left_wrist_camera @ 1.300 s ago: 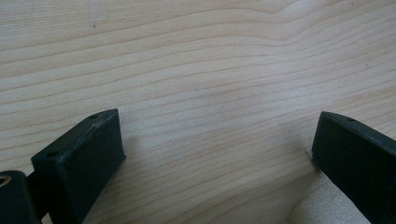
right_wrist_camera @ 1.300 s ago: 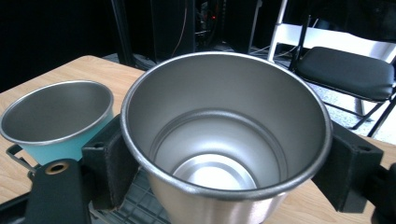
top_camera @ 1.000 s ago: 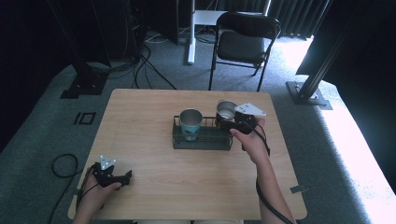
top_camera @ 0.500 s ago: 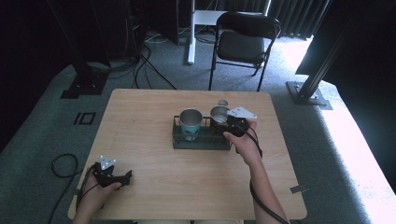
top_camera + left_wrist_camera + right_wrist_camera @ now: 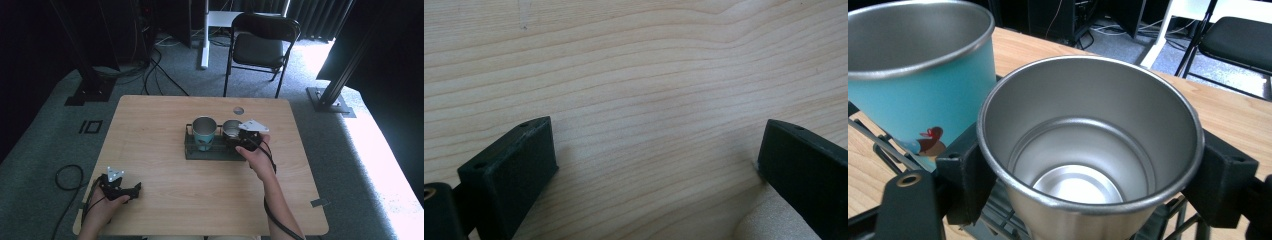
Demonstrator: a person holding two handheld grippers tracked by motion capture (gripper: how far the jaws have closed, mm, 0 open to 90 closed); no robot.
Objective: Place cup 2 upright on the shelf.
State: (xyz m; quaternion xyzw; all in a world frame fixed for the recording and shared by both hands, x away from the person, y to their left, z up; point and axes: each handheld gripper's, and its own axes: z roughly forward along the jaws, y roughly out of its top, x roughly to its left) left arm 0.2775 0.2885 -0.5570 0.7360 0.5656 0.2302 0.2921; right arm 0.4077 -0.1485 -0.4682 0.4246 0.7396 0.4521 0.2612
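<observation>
Wooden table point(image 5: 150, 130), grey carpet, folding chair point(image 5: 260, 45) behind. High view: wire rack point(image 5: 212, 150) mid-table holds teal cup point(image 5: 204, 132); right gripper point(image 5: 239, 136) grasps steel cup point(image 5: 231, 128) over the rack's right end; left gripper point(image 5: 131, 190) rests at the near left corner. Left gripper view: jaws spread wide over bare wood. Right gripper view: jaws clamp the steel cup point(image 5: 1088, 155) at both sides, teal cup point(image 5: 918, 85) just beside. Advice: keep the cup upright, lower straight, clear of its neighbour.

Light wood table point(image 5: 165, 125), black wire rack point(image 5: 192, 150) near centre (holding 2 cups), left gripper point(image 5: 131, 190) resting at front-left corner
</observation>
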